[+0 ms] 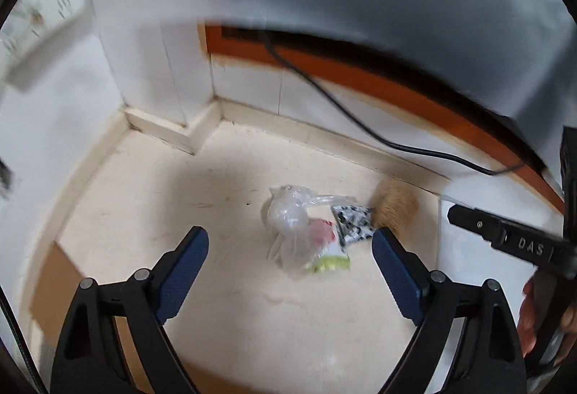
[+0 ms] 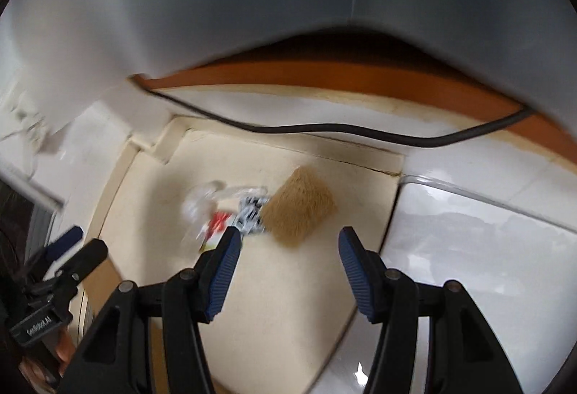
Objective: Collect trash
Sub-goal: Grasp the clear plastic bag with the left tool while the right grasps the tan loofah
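Note:
A small heap of trash lies on the cream floor near a wall corner: a crumpled clear plastic bag (image 1: 288,213), a black-and-white wrapper (image 1: 351,222) and a red-and-green packet (image 1: 326,249). My left gripper (image 1: 290,244) hangs above and just short of the heap, open, with nothing between its blue pads. The right wrist view shows the same plastic bag (image 2: 202,199), blurred, the red packet (image 2: 220,220) and the wrapper (image 2: 250,210). My right gripper (image 2: 288,240) is open and empty, to the right of the heap, aimed more at a tan brush head (image 2: 299,210).
The tan brush head (image 1: 395,210) touches the wrapper's right side. A black cable (image 1: 342,105) runs along the wall under an orange ledge. A piece of cardboard (image 1: 54,282) lies at the left. A white glossy surface (image 2: 468,249) borders the floor on the right.

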`<state>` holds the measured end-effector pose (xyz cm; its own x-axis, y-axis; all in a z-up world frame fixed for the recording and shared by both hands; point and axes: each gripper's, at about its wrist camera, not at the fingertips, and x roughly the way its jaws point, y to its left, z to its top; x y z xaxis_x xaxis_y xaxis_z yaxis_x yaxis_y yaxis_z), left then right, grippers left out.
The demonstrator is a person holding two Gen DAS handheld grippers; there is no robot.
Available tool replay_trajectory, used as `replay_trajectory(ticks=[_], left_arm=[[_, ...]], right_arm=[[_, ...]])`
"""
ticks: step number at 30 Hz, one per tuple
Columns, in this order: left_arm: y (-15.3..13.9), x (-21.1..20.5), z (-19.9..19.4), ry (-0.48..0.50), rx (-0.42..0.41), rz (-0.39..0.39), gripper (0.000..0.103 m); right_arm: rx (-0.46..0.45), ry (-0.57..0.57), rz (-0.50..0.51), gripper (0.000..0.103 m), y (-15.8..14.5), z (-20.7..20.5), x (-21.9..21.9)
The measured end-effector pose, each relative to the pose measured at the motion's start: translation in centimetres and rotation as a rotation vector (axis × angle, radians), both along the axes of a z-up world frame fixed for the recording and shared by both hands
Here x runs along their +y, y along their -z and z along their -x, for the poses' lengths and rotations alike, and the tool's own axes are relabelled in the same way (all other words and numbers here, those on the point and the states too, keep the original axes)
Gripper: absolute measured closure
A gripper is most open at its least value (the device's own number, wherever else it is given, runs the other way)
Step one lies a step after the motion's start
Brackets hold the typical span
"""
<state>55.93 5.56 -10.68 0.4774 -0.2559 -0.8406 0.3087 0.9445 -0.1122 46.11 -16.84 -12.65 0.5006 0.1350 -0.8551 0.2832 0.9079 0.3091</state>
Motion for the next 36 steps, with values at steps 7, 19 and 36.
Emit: replay_trajectory(ticks=[7, 19, 36], left_arm=[[6.3, -1.1, -4.0, -0.027, 0.103, 0.034, 0.023], [11.3, -0.8, -7.1, -0.073, 0.236, 0.121, 0.065], [7.4, 0.7, -2.1, -0.147, 0.156, 0.128, 0.083]], right_arm=[[0.043, 0.080, -0.034, 0.046, 4.5, -2.9, 0.1], [0.077, 0.100, -0.060, 0.049, 7.4, -4.4, 1.0], [-0.008, 0.040, 0.005, 0.074, 3.6, -0.7, 1.5]])
